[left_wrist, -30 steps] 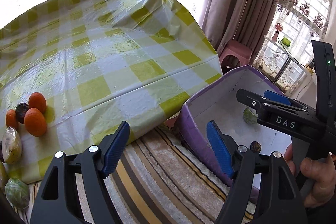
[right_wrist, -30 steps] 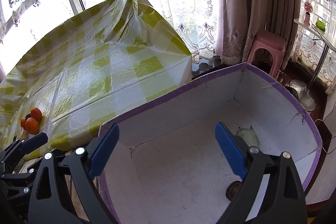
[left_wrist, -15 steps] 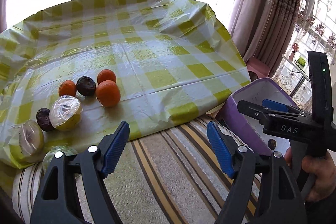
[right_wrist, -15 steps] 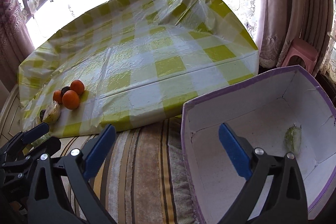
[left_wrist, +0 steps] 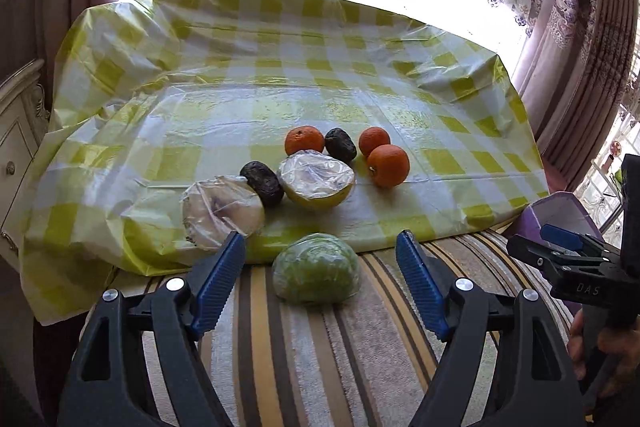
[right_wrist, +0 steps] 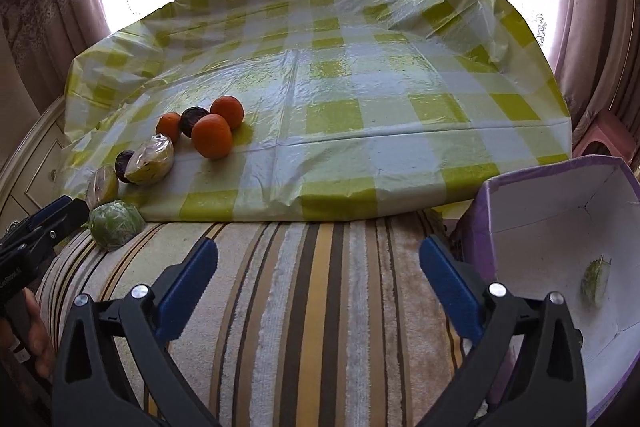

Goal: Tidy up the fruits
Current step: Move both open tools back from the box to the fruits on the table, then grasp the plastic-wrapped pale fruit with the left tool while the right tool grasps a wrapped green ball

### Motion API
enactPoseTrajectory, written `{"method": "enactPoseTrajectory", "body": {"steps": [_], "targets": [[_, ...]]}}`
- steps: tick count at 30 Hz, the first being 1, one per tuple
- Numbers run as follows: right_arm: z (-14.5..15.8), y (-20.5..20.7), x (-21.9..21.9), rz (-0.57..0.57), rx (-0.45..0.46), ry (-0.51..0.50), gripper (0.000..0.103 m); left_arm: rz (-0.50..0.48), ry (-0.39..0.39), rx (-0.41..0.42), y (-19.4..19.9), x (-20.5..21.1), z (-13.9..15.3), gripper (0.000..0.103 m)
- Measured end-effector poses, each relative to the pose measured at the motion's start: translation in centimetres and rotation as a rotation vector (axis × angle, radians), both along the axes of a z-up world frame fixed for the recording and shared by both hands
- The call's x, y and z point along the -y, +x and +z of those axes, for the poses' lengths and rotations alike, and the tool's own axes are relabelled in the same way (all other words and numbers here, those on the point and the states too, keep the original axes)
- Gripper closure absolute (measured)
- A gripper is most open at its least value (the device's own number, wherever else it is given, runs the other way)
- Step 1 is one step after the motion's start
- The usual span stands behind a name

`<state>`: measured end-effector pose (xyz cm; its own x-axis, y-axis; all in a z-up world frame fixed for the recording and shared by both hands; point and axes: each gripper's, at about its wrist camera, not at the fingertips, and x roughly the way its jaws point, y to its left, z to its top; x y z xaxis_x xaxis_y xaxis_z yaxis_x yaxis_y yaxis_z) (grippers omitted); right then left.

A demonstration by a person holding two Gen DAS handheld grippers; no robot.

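A green wrapped fruit lies on the striped cloth, just beyond my open left gripper and in line with its gap. Behind it, on the yellow checked cloth, lie three oranges, two dark fruits and two halves wrapped in film. My right gripper stands wide open over the striped cloth with nothing between its fingers. The purple box on its right holds one green wrapped fruit. The green fruit on the cloth shows at far left.
The checked cloth covers a raised surface behind the striped cloth. Curtains and a bright window stand at the back. A white cabinet is at the left, a pink stool at the right. A hand holds the right gripper's handle.
Both views have swung left, away from the purple box and toward the fruits. The green wrapped fruit now lies straight before the left gripper. The right jaws stand slightly wider.
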<state>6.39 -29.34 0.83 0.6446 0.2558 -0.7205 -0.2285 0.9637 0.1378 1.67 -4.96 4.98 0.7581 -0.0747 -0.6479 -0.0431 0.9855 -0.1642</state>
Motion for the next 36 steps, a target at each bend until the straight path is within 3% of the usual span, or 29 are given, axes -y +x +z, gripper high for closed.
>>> {"method": "enactPoseTrajectory", "body": {"steps": [5, 11, 13, 18, 32, 34, 36], "targets": [[-0.3, -0.6, -4.0, 0.084, -0.004, -0.013, 0.002, 0.080, -0.029, -0.027, -1.0, -3.6, -1.4, 0.028], [-0.4, -1.1, -8.4, 0.180, -0.010, -0.029, 0.002, 0.108, -0.061, -0.053, -1.2, -5.8, -2.5, 0.028], [-0.5, -1.2, -9.6, 0.209, -0.013, -0.036, 0.002, 0.096, -0.057, -0.057, -0.8, -5.9, -2.5, 0.022], [-0.5, -1.4, -11.8, 0.261, -0.019, -0.048, 0.002, 0.053, -0.034, -0.065, 0.4, -6.0, -2.4, 0.018], [-1.0, -1.3, -14.9, 0.338, -0.035, -0.085, 0.002, -0.001, 0.045, -0.184, 6.2, -5.7, -3.3, 0.018], [-1.1, -1.2, -15.3, 0.349, -0.041, -0.084, 0.002, 0.001, 0.039, -0.191, 6.6, -5.9, -3.5, 0.022], [-1.2, -1.1, -15.8, 0.358, -0.047, -0.081, 0.002, -0.006, 0.021, -0.205, 6.8, -6.1, -3.8, 0.035]]}}
